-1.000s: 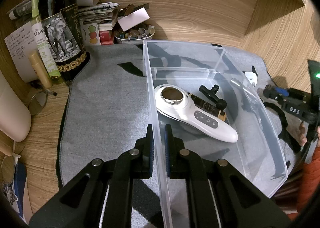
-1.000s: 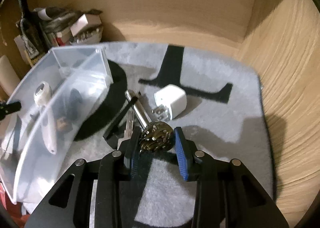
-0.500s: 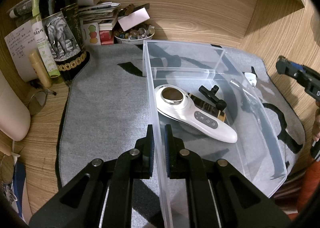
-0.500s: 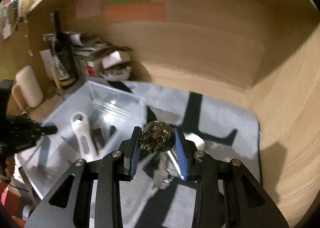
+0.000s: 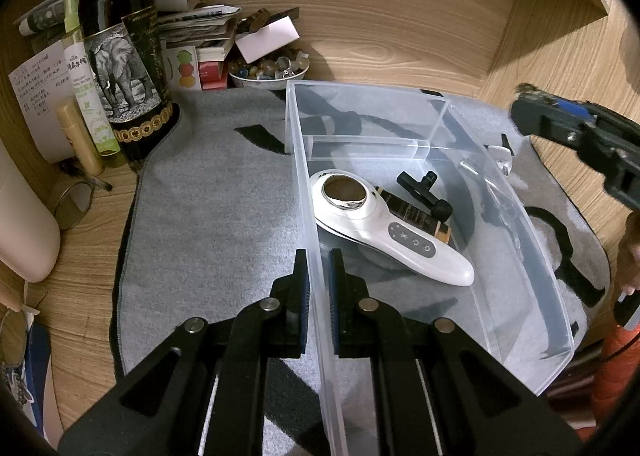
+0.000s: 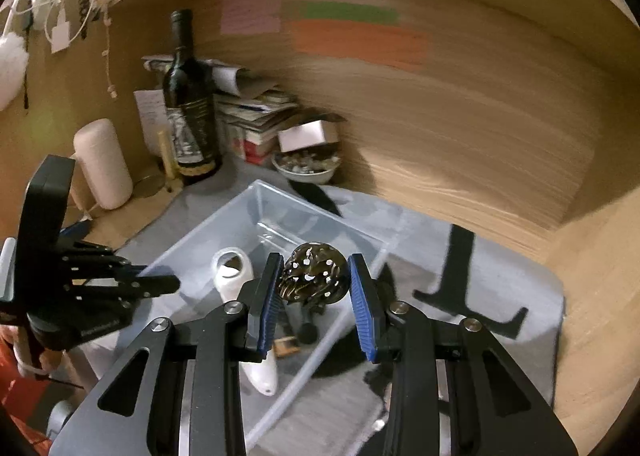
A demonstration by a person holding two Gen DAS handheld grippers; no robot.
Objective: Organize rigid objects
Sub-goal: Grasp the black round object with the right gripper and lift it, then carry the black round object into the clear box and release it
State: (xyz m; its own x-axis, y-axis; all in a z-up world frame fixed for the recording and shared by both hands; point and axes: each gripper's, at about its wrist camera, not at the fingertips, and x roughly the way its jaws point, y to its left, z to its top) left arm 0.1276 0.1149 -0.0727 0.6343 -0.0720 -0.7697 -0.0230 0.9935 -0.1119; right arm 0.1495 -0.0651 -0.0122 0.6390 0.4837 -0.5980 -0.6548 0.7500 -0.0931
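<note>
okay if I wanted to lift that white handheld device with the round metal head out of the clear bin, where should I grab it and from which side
Probably the narrow handle below the buttons of the white handheld device, from above, jaws across its width. It lies flat in the clear plastic bin; its wide head abuts a dark slim box.

A domestic desk nook enclosed by wood-grain panels. Personal clutter lines the back wall: a wine bottle with an elephant label, a stack of booklets and papers, a bowl of beads and trinkets, and coloured sticky notes. A grey felt mat covers the desktop, bearing a clear plastic storage bin. Small items hang from an upper shelf.
</note>
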